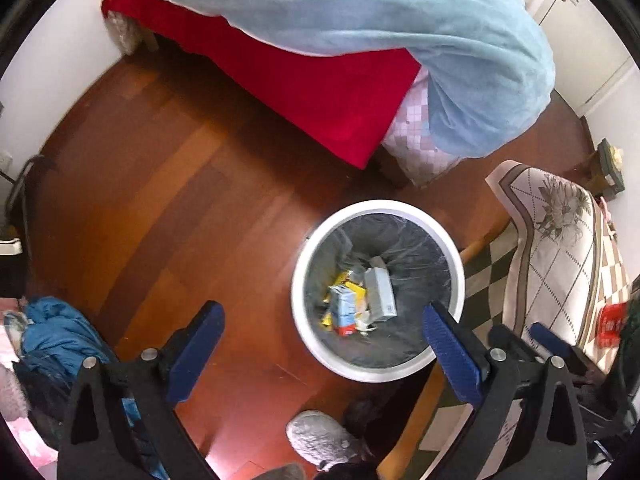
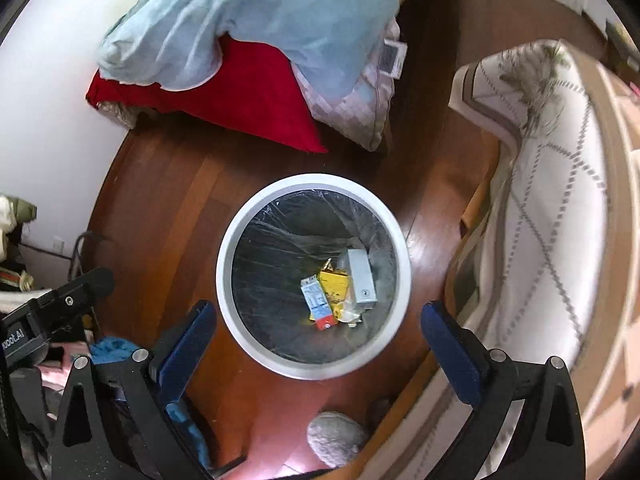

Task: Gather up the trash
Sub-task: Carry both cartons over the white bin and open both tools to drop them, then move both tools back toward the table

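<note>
Now both empty: right gripper [image 2: 318, 320] spread directly over bin [image 2: 236, 240]; left gripper [image 1: 320, 324] spread, bin [image 1: 298, 280] ahead-right.

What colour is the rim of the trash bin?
White, around a dark liner; the rim shows best in the right wrist view.

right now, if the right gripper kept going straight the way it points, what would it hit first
Most likely the bin: the open right gripper points down at its mouth, so it would probably pass the rim and reach the boxes at the bottom. Depth is hard to judge here.
</note>
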`<state>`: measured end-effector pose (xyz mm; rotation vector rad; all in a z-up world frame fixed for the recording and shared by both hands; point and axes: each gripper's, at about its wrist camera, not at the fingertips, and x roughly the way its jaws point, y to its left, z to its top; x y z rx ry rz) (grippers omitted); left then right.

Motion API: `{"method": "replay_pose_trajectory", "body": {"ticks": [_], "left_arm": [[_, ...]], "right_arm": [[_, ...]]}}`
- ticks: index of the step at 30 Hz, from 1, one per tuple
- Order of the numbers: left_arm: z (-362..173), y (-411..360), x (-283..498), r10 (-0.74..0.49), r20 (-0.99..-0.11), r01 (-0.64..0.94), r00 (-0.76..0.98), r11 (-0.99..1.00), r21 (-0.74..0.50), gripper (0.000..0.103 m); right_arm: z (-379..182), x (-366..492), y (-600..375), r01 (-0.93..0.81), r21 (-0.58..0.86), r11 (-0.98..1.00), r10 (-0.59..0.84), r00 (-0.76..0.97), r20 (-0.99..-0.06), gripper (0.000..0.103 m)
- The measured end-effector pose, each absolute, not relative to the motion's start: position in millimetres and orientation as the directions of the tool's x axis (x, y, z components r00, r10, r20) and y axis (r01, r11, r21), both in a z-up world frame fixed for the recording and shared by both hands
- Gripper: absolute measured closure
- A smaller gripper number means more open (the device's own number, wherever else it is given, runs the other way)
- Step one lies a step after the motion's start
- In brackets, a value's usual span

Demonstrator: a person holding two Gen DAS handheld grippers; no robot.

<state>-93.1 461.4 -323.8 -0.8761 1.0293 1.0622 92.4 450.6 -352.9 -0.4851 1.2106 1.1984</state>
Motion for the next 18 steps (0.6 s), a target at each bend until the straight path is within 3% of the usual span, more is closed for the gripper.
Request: {"method": "replay_pose_trajectory", "body": {"ticks": [9, 18], "left_arm": [[-288.3, 406.7, -113.7, 0.369, -0.925, -0.962, 0.09, 0.273, 0.015, 0.002], [-243.7, 352.6, -127.6, 0.451, -0.888, -0.958, 0.092, 0.284, 0.045, 0.002]], "right_arm": [[-316.9, 71.6, 398.3, -0.922, 0.194, 0.335, 0.447, -0.026, -0.894, 0.0], [-271.2, 57.6, 335.4, -0.93, 0.19, 0.315, 0.511, -0.003, -0.86, 0.0]]}}
